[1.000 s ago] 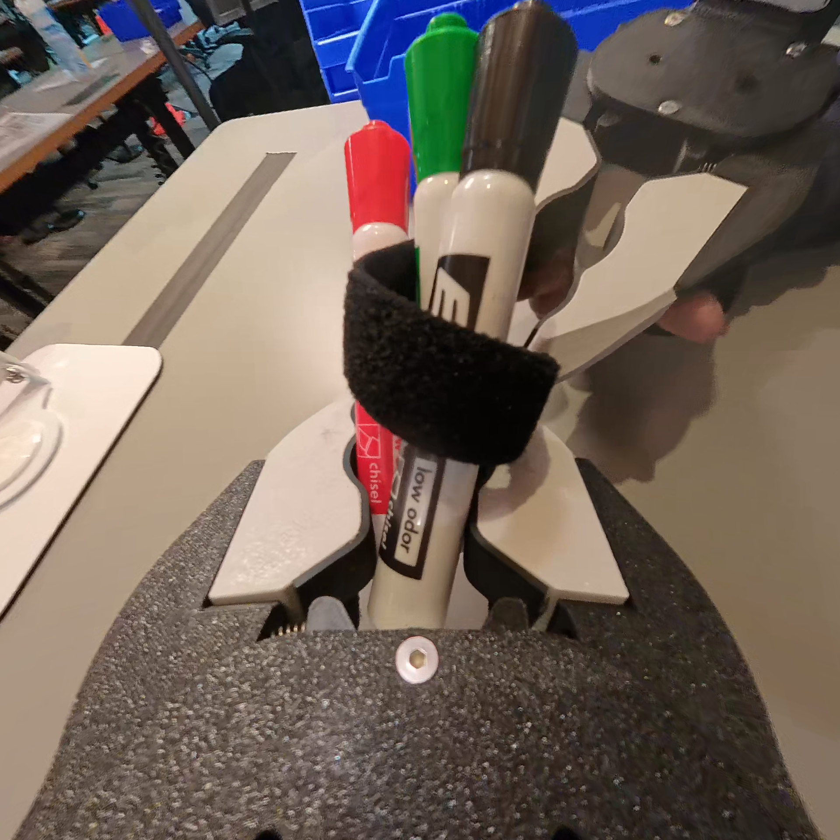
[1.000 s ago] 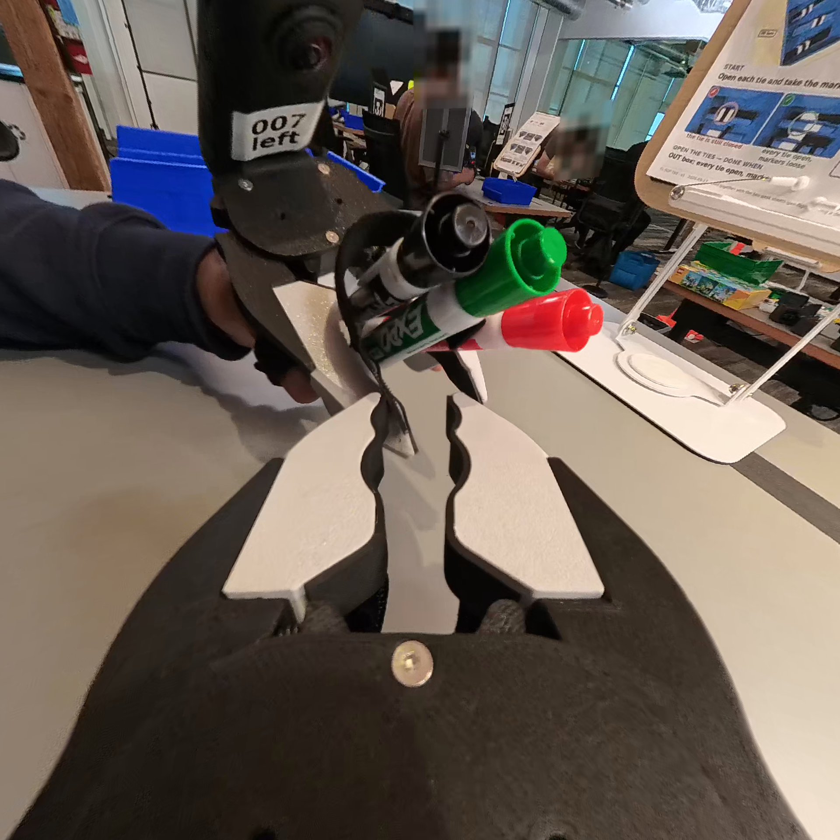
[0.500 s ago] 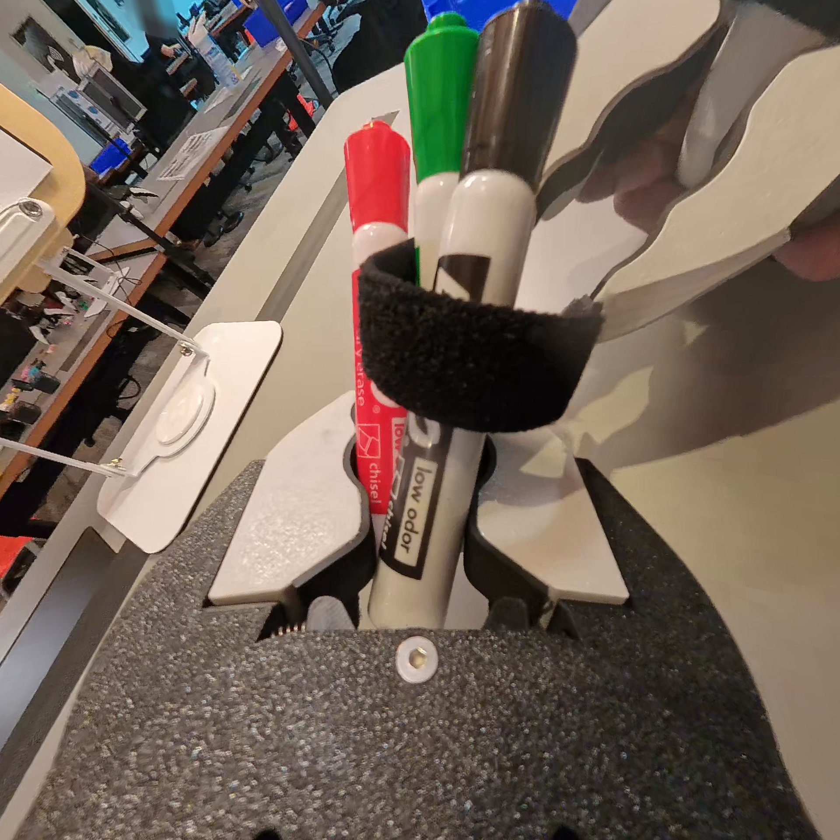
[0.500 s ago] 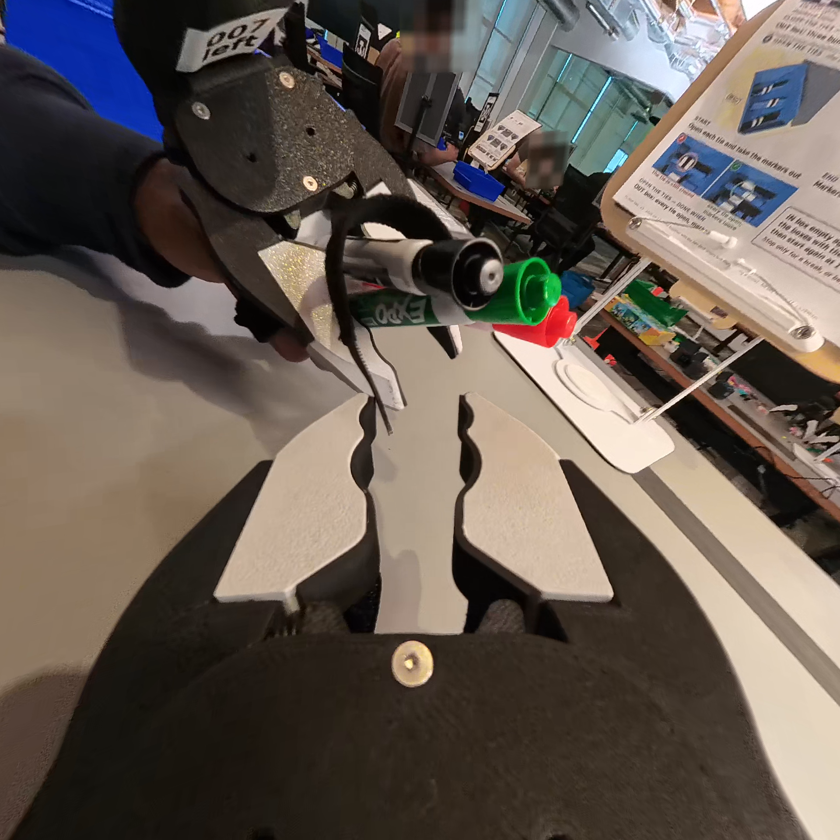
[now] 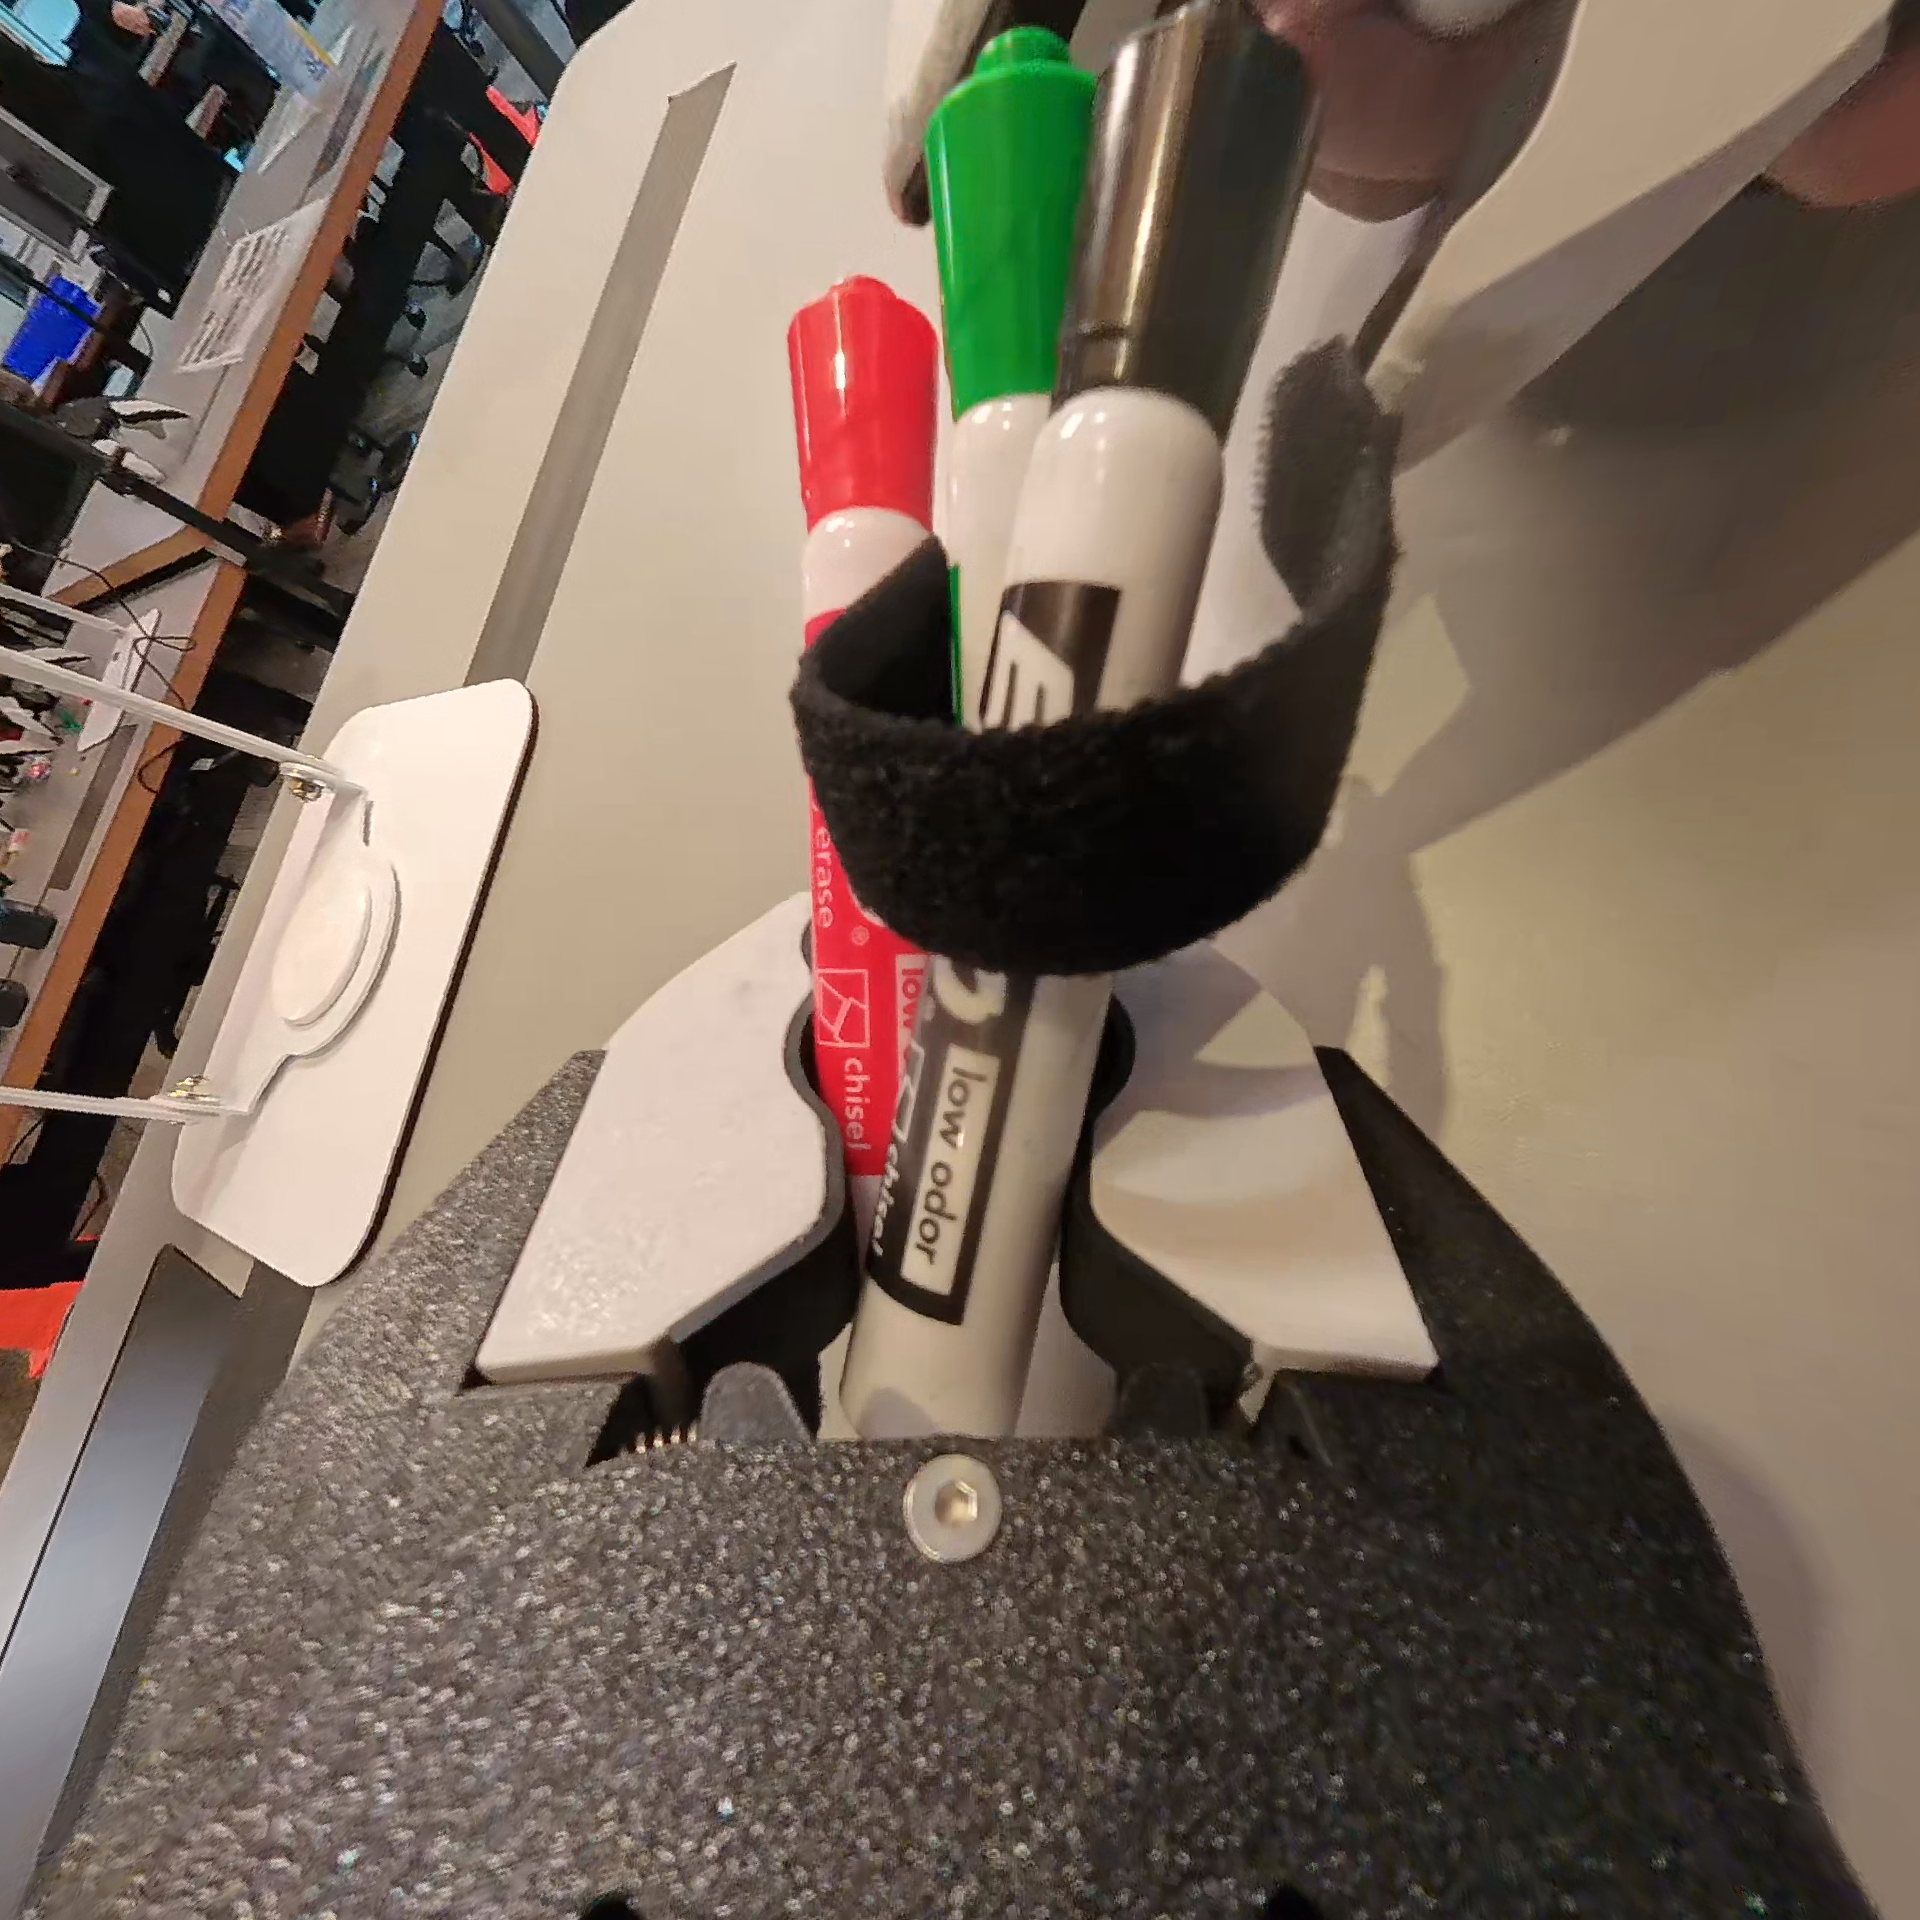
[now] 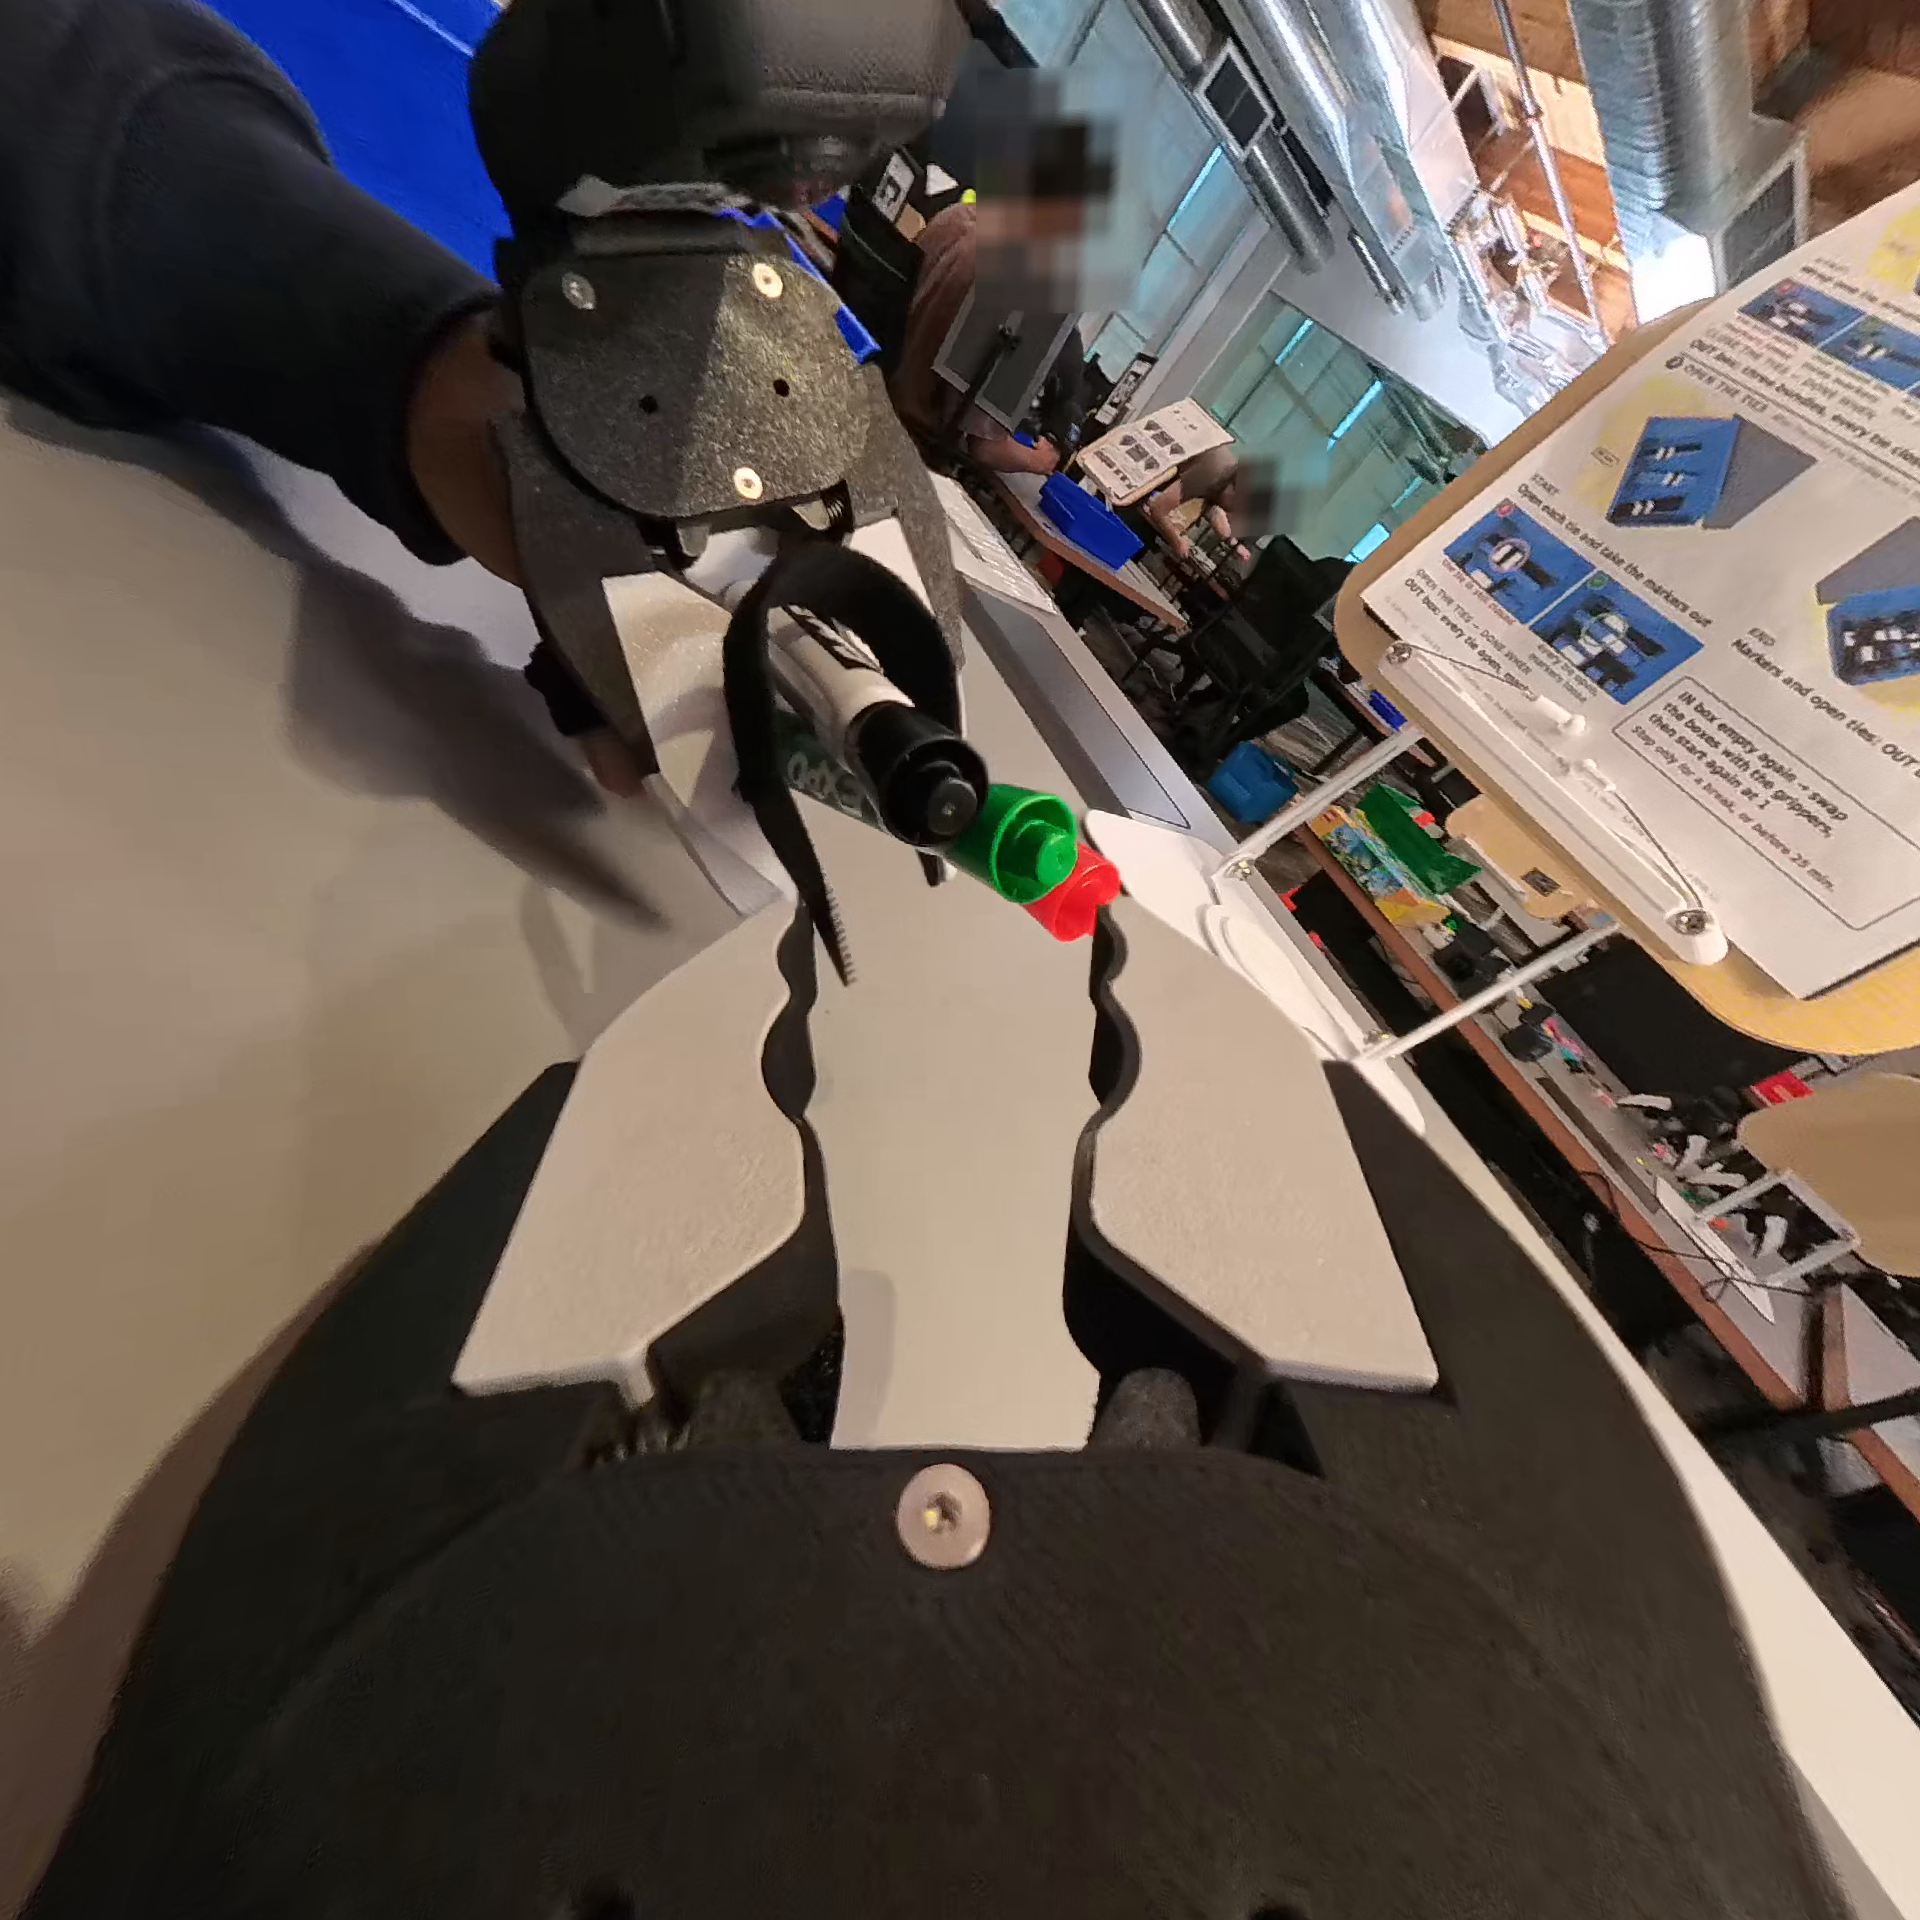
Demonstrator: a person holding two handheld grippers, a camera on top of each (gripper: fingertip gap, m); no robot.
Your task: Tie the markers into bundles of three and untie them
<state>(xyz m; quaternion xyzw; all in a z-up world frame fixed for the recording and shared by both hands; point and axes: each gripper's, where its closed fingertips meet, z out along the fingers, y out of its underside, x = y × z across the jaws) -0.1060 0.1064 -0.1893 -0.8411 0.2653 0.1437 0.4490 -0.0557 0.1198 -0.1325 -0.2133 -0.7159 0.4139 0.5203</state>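
Observation:
My left gripper [image 5: 966, 1049] is shut on three markers held side by side: red [image 5: 862, 436], green [image 5: 997, 218] and black [image 5: 1174, 260]. A black velcro strap [image 5: 1049, 821] loops loosely around them, and its free end [image 5: 1325, 468] stands up on the right. In the right wrist view, my right gripper [image 6: 945, 987] is open and empty. The strap's tail [image 6: 821, 914] hangs just inside its left fingertip. The marker caps [image 6: 1013, 842] point at it from the left gripper [image 6: 686, 416]. The right gripper's fingers [image 5: 1621, 239] loom close at the upper right of the left wrist view.
The grey table [image 5: 1662, 1039] has a dark strip [image 5: 613, 364] along it. A white stand base [image 5: 343, 966] sits at its left edge and carries an instruction board [image 6: 1714, 644]. A blue bin [image 6: 364, 94] is behind the sleeve [image 6: 208, 260]. Other desks and people are beyond. There is about 8 cm between the tips of the two grippers.
The right gripper has opened wider and come closer to the marker caps. The strap loop has loosened and its free end has lifted. Both grippers have tilted and turned.

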